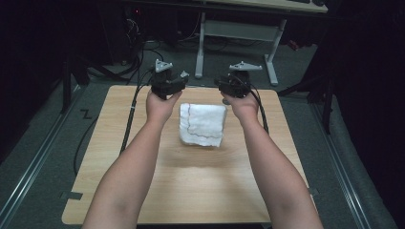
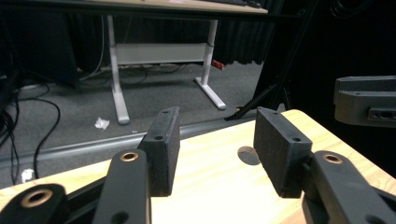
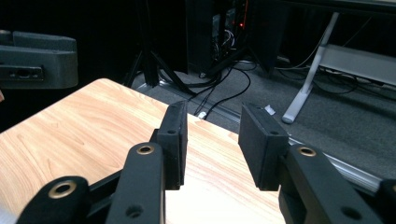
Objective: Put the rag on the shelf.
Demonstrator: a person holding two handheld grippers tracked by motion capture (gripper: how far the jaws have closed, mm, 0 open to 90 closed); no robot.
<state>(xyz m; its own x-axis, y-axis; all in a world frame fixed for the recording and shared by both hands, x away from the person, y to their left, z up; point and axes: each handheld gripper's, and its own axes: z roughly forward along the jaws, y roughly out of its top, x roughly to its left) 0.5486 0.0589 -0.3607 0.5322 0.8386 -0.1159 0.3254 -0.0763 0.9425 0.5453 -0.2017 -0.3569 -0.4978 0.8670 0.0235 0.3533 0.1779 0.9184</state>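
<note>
Both grippers, your left gripper (image 1: 175, 80) and right gripper (image 1: 228, 86), have jaws apart and empty beyond the folded white cloth (image 1: 202, 124), probably because you released its far edge.

No readable text, label or number anywhere.

Both forearms (image 1: 129, 176) are cut off by the bottom edge.
</note>
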